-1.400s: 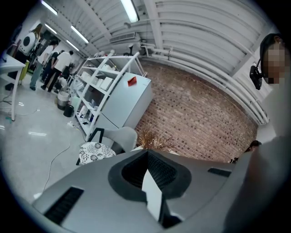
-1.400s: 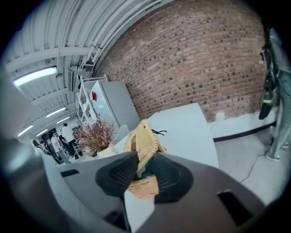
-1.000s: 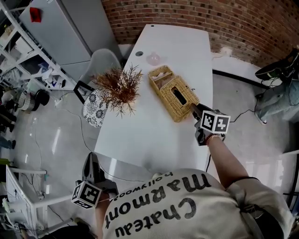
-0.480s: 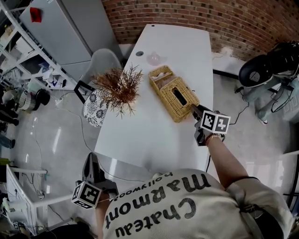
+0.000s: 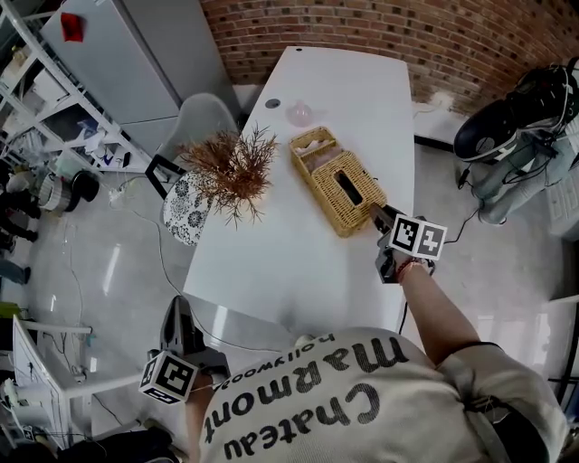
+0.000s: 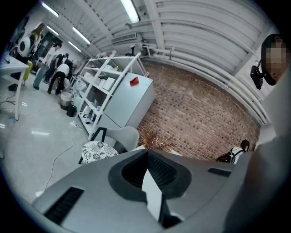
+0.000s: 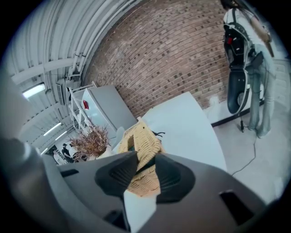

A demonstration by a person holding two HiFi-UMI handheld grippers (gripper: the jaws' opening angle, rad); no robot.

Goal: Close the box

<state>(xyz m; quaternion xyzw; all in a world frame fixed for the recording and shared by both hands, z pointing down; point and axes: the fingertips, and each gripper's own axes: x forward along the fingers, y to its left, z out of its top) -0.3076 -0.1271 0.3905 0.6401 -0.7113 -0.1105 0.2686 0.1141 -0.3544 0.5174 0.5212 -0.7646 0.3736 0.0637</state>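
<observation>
Room: brick wall (image 5: 389, 27) at 12 o'clock, grey floor all round, long white counter (image 5: 298, 262) running away from the person.
Box: wicker box (image 5: 318, 192) lies slantwise at about 1 o'clock of the counter's middle, near the right edge, its long axis running from 11 to 5 o'clock.
Lid: slotted lid (image 5: 362, 177) looks to lie flat over the near part. The far compartment (image 5: 312, 145) at the 11 o'clock end stands open with something pale inside.
Plant: dried plant (image 5: 231, 167) stands at 9 o'clock of the box, apart from it and out of the way.
Right gripper: right gripper (image 5: 375, 213) meets the box at its 5 o'clock end. Its jaws stand about half apart with the wicker end between them, and both pads look to touch the weave.
Why there: probably the near end is where the lid's free edge can be held and pressed home, with the counter taking the push.
Right arm: stretched forward and nearly straight, forearm in line with the box's long axis.
Left gripper: left gripper (image 5: 180, 316) hangs off the counter at 7 o'clock, close by the person's side. Its jaws are together with nothing between them.
Left arm: drawn back and idle, with the jaws pointing forward past the counter's near corner; likely spare for this step.
Progress: seemingly close to done, though the seating of the lid cannot be told.
</observation>
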